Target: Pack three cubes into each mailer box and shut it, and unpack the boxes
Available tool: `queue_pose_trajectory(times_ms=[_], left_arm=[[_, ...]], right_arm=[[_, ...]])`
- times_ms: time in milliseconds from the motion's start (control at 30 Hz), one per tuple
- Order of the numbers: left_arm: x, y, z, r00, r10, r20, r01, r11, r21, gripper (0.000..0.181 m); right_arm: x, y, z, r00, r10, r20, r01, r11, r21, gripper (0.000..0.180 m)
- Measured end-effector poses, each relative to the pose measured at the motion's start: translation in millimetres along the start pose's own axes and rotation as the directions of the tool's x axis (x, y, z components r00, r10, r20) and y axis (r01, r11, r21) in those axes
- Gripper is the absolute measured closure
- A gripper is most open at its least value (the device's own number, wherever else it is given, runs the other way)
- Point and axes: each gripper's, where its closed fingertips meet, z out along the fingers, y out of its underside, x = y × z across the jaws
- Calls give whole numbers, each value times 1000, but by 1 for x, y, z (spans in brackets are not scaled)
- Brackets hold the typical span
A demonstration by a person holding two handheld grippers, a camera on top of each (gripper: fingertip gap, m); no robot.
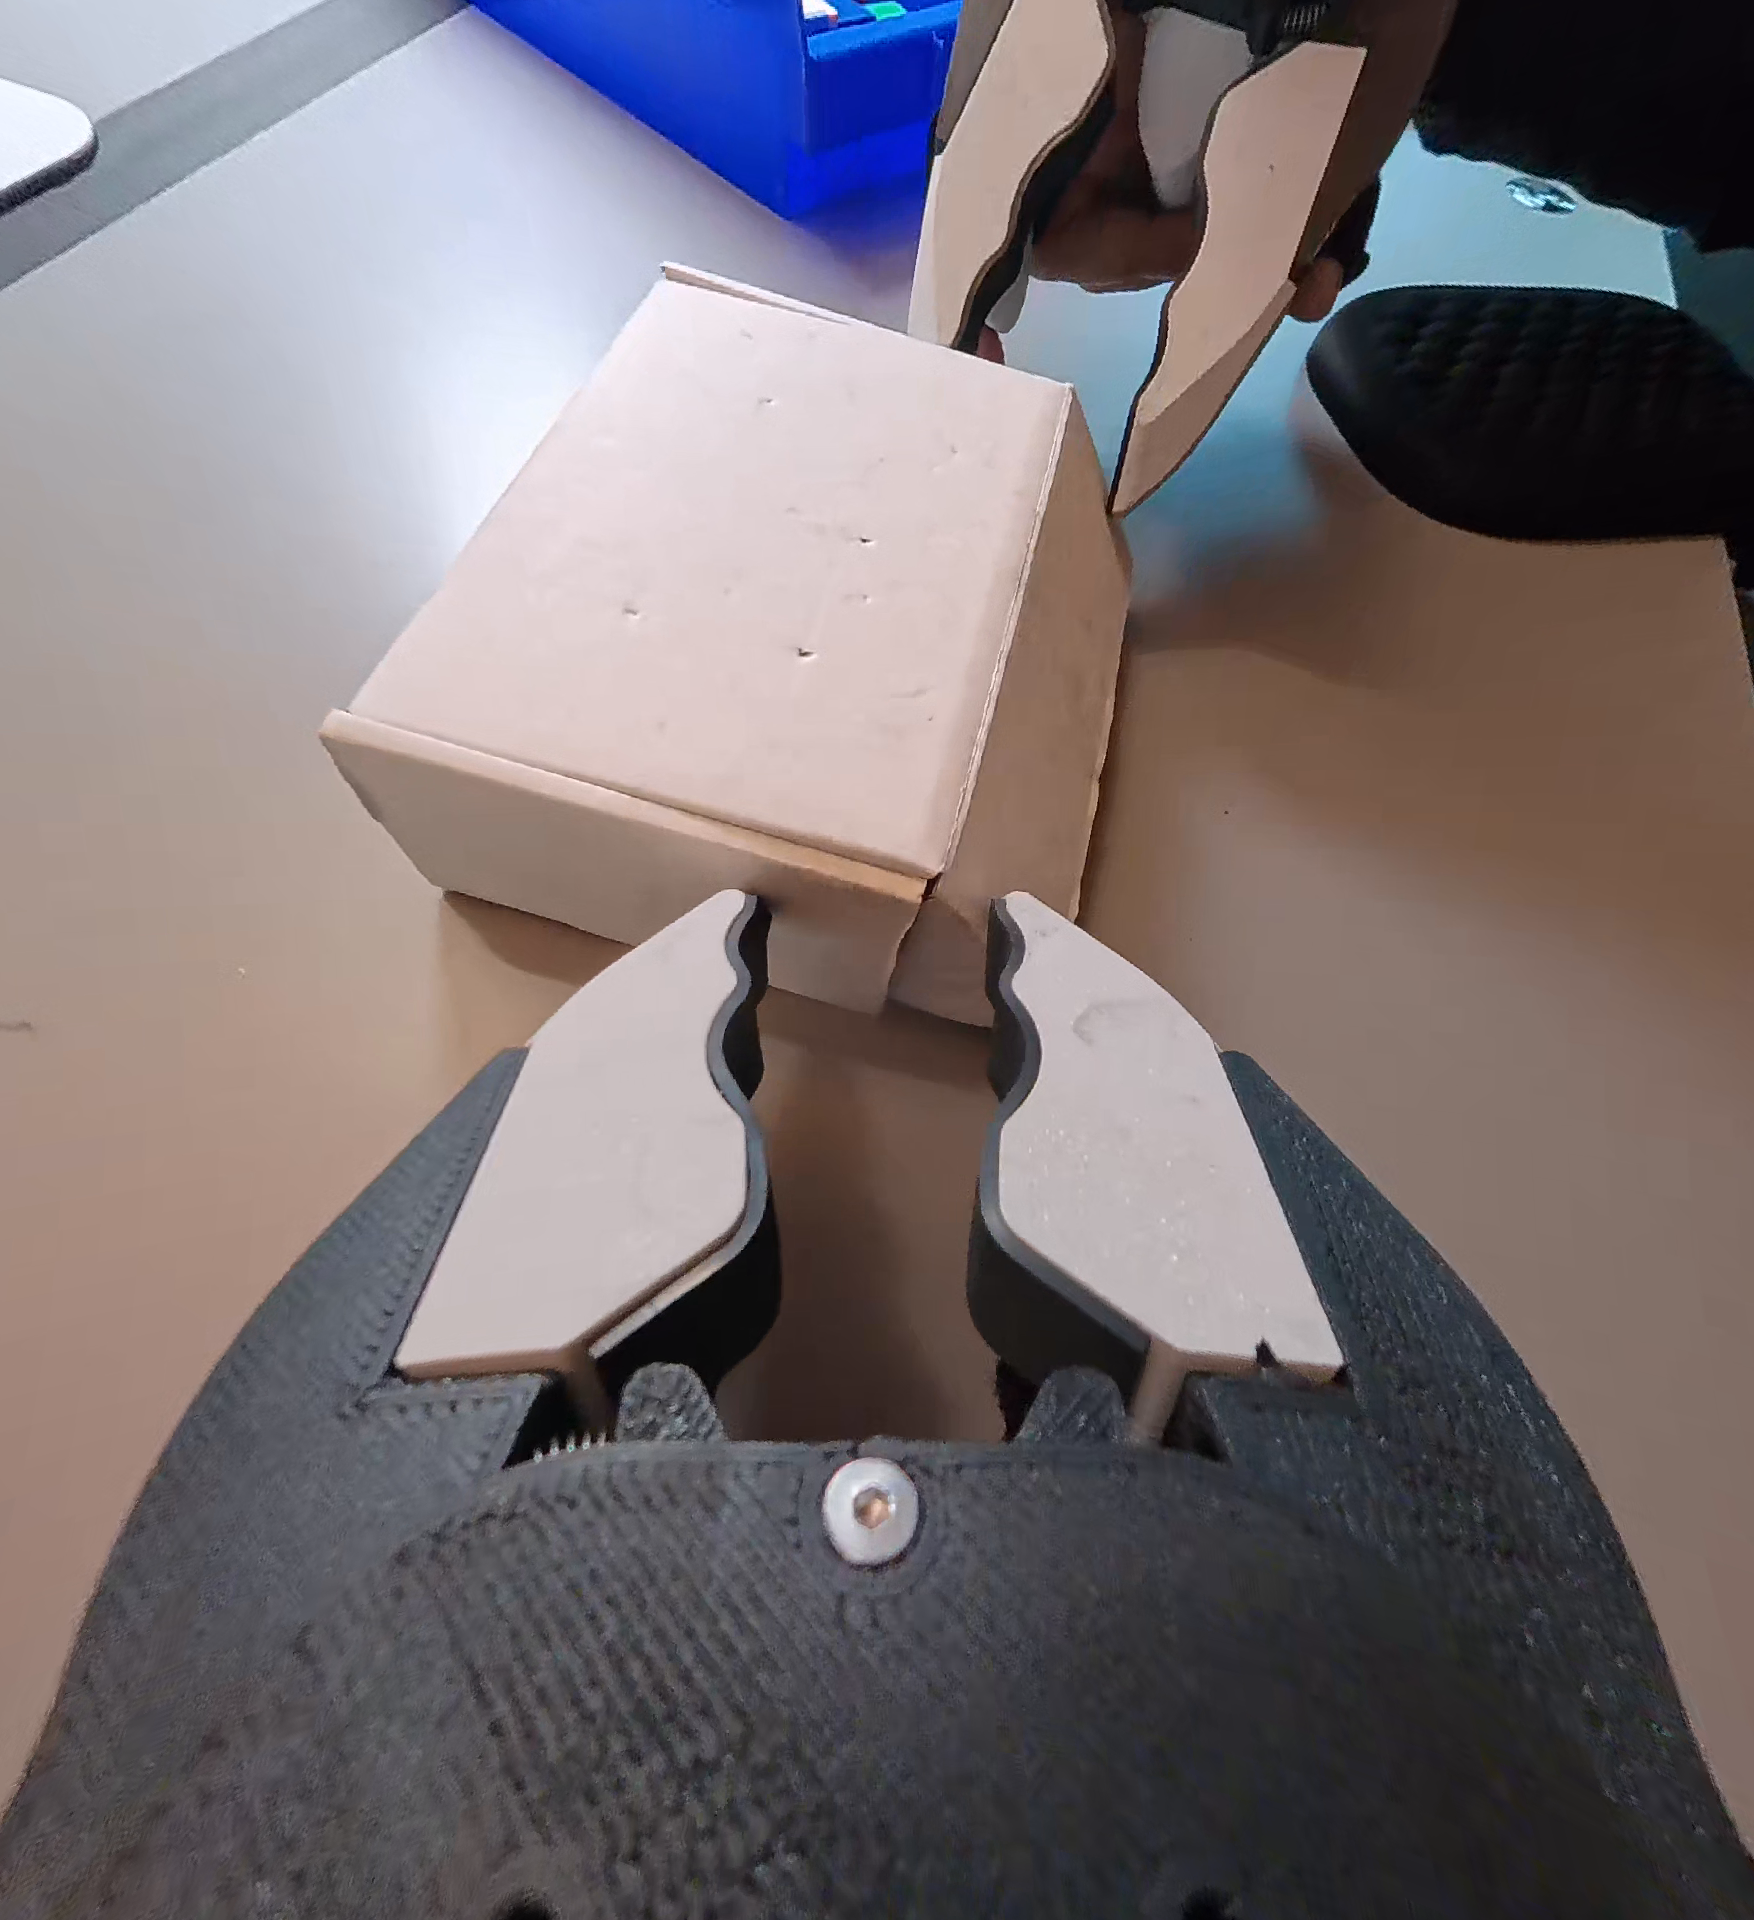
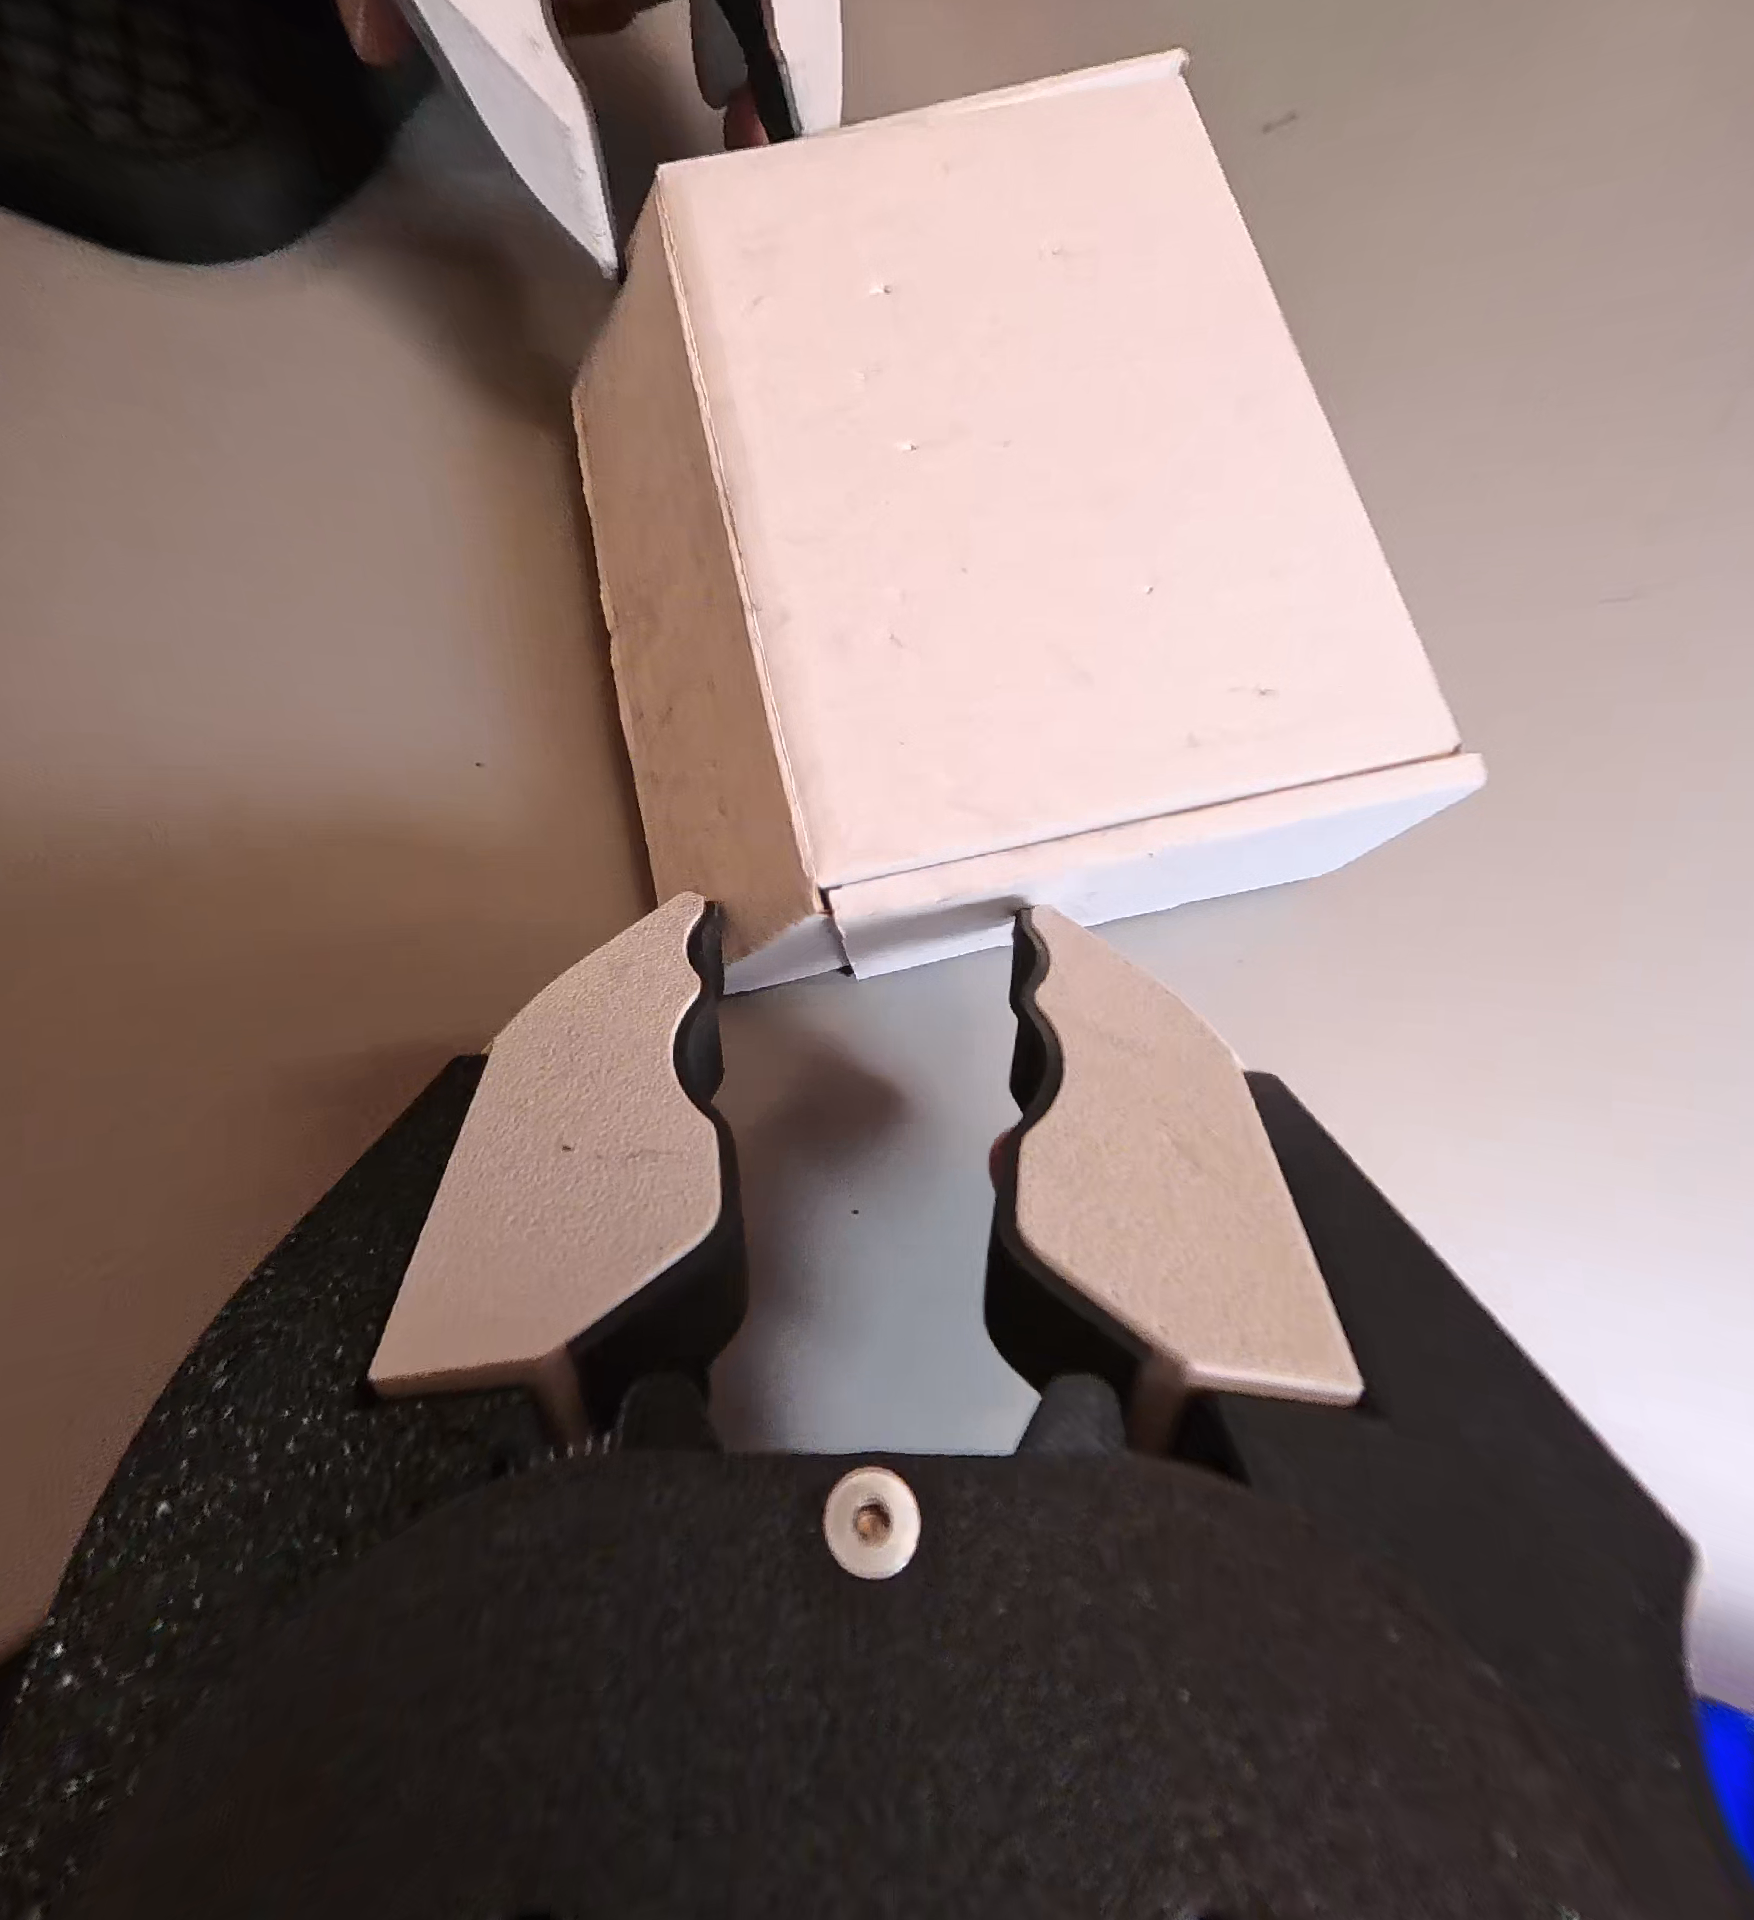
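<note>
Work surface is a plain tan table [image 1: 229, 582], matte, a few small scuffs. Closed white mailer box [image 1: 738, 582] sits flat on it, lid down, roughly mid-table in front of me. Blue bin [image 1: 748, 94] rests on the far side, well apart from the box. A dark strip [image 1: 187, 135] edges the table at far left; my right wrist view catches the bin's blue corner.

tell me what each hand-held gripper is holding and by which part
Nothing is held. Both the left hand-held gripper and the right hand-held gripper are open, at opposite corners of the closed box.
</note>
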Motion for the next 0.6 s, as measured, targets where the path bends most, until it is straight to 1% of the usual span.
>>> queue_pose_trajectory(times_ms=[167,267,433,533,567,600], left_arm=[[0,2,1,995,83,63,-85,996,20,144],[-1,2,1,990,107,93,-110,994,25,146],[-2,2,2,959,214,186,-215,977,-14,149],[-3,2,2,966,182,185,-183,983,-12,149],[-4,2,2,965,182,191,-183,983,-13,147],[-5,3,3,961,190,201,-189,982,-24,141]], right_arm=[[4,1,2,988,-104,-118,104,995,-6,131],[5,1,3,974,-140,-176,145,989,13,134],[9,0,2,930,-218,-297,232,973,12,138],[8,1,2,936,-197,-292,214,976,28,139],[8,1,2,944,-176,-279,193,981,35,139],[7,2,2,954,-157,-255,172,984,37,138]])
